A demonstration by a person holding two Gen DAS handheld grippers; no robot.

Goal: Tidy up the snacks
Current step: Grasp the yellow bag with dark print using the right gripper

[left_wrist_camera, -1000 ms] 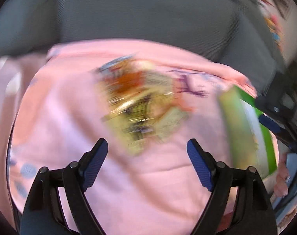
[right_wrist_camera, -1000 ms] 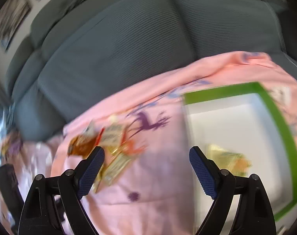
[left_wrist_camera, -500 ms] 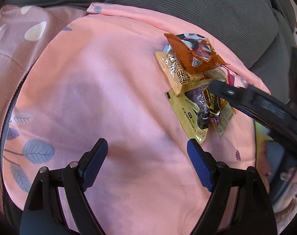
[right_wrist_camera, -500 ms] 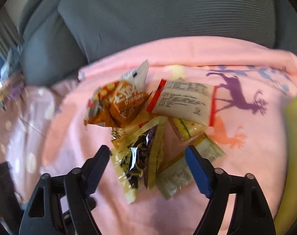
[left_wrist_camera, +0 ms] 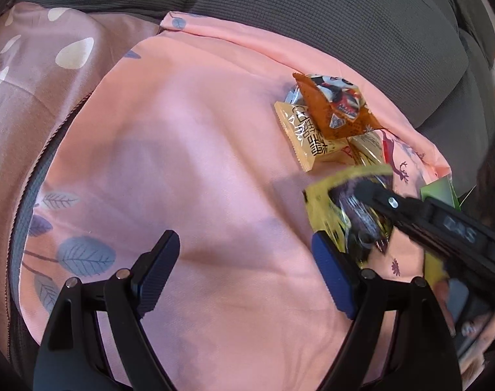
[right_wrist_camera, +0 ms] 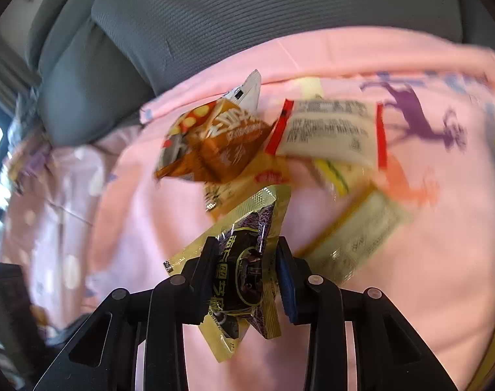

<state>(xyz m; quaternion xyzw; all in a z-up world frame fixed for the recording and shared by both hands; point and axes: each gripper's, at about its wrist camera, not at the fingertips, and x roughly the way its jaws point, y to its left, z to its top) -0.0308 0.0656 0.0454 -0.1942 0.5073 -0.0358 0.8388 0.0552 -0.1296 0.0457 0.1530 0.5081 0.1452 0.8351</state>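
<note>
A small pile of snack packets lies on a pink cloth (left_wrist_camera: 198, 150). My right gripper (right_wrist_camera: 246, 260) is shut on a yellow packet with a dark middle (right_wrist_camera: 247, 221), pads pressing both its sides. In the left wrist view that packet (left_wrist_camera: 325, 205) shows blurred under the right gripper's black finger (left_wrist_camera: 377, 198). Behind it lie an orange packet (right_wrist_camera: 214, 143), a white packet with red edges (right_wrist_camera: 328, 133) and a pale yellow packet (right_wrist_camera: 355, 238). My left gripper (left_wrist_camera: 244, 244) is open over bare cloth left of the pile, with nothing between its fingers.
A grey sofa cushion (left_wrist_camera: 312, 16) rises behind the cloth. A mauve blanket with pale spots (left_wrist_camera: 35, 81) lies to the left. A corner of the green tray (left_wrist_camera: 438, 190) peeks out at the right, beyond the pile.
My right gripper swung from the green tray to the pile, came down and shut on the yellow and dark packet. The left gripper shifted left over bare cloth and stayed open.
</note>
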